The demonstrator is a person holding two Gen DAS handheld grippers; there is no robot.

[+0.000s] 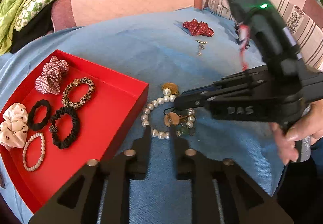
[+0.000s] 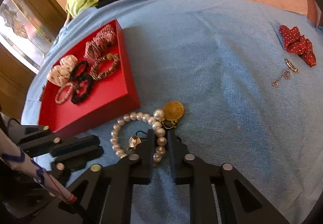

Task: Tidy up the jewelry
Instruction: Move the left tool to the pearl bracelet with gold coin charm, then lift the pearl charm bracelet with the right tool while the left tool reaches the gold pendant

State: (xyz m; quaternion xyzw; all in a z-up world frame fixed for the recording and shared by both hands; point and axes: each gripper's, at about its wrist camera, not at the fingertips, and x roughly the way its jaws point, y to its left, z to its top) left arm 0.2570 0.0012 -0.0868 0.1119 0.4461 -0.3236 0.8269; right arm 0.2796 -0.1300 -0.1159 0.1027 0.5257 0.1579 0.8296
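Observation:
A white pearl bracelet point(image 1: 150, 112) lies on the blue cloth point(image 1: 141, 46) just right of the red tray point(image 1: 113, 106), tangled with gold disc earrings point(image 1: 171, 119). My left gripper point(image 1: 160, 130) is open, its fingertips either side of the bracelet's near pearls. My right gripper point(image 2: 159, 133) is open with the bracelet point(image 2: 121, 121) strand between its fingers; a gold disc point(image 2: 173, 110) lies just ahead. It shows in the left wrist view point(image 1: 177, 102), reaching in from the right over the bracelet.
The tray point(image 2: 129, 74) holds several scrunchies and a beaded bracelet point(image 1: 33, 152). A red dotted scrunchie point(image 1: 198, 28) and a small gold chain point(image 1: 200, 47) lie farther back on the cloth. Bedding and cushions ring the cloth.

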